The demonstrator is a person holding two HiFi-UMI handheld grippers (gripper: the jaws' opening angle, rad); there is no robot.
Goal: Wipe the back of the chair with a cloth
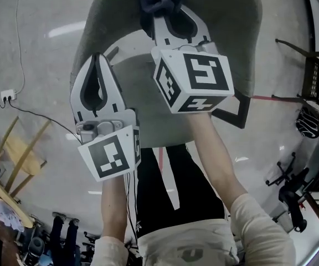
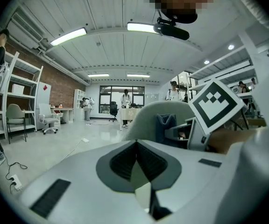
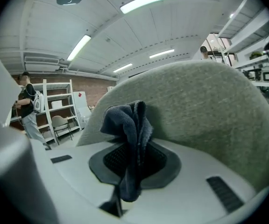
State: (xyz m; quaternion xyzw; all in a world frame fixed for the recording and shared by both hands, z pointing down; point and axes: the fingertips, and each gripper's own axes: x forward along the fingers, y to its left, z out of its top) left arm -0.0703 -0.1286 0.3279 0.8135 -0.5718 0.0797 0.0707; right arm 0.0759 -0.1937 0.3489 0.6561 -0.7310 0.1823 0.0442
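The right gripper (image 3: 134,167) is pinched tight on the dark blue cloth (image 3: 127,125), so the cloth will not slip when it rubs. The cloth sticks up past the gripper tips and looks pushed right against the back of the grey chair (image 3: 200,106), ready to wipe it. The left gripper (image 2: 135,148) is squeezed together with nothing in it. It hangs off to the side of the chair, out of the way.

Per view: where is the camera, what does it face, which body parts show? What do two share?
Head view: on head, steeply down onto chair back; left gripper, right gripper, forearms show.
Left gripper view: along shut jaws across the room; right gripper shows.
Right gripper view: along jaws shut on cloth, toward chair back.
All share cloth.
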